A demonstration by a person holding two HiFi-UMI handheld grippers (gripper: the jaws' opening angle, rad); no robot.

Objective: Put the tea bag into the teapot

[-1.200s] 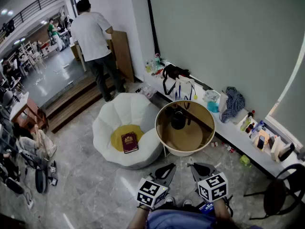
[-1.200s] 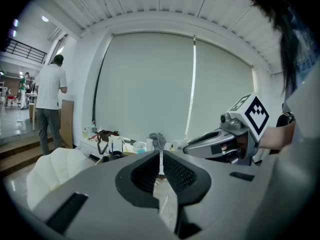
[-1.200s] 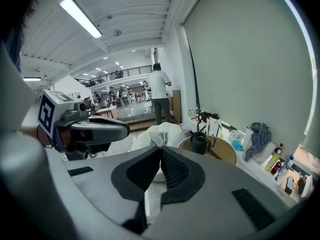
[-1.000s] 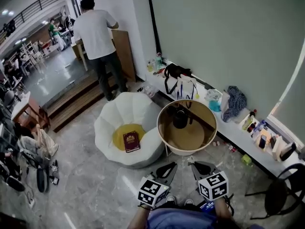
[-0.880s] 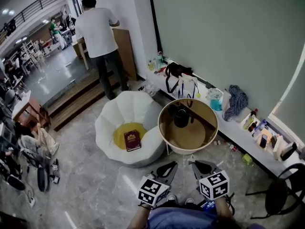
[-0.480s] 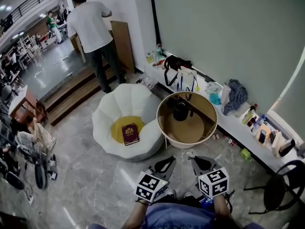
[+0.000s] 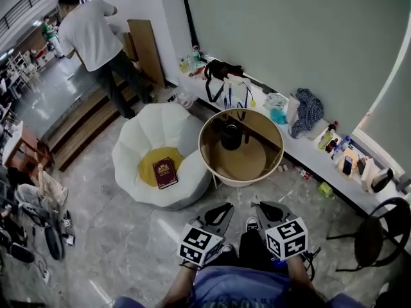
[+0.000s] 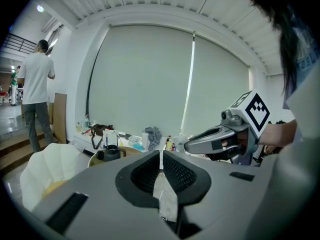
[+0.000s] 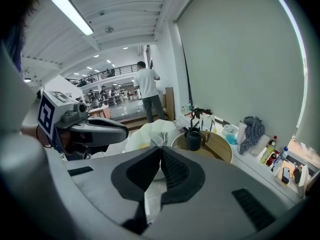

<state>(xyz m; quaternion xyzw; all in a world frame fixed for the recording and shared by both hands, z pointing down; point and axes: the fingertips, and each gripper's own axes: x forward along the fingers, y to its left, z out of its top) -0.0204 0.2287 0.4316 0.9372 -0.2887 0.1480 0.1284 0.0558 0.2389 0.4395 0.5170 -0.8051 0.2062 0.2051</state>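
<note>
A dark teapot (image 7: 231,136) stands on the round wooden table (image 7: 249,164), toward its far side. Both grippers are held low in front of my body, short of the table. My right gripper (image 7: 257,205) is shut, and a small pale tea bag (image 9: 159,135) sticks out past its tips. In the right gripper view the teapot (image 9: 193,138) lies ahead and slightly right. My left gripper (image 7: 227,208) is shut with nothing in it. In its own view the teapot (image 8: 111,153) is ahead to the left, and the right gripper (image 8: 189,146) shows beside it.
A white petal-shaped chair (image 7: 144,146) with a yellow cushion and a dark red book (image 7: 165,172) stands left of the table. A low shelf (image 7: 308,153) along the wall carries bags, cloth and bottles. A person (image 7: 93,40) stands by the steps at the back left.
The head view has swung, so the table and chair sit further left in the picture. Both grippers keep their place and stay shut. The person at the back has shifted left.
</note>
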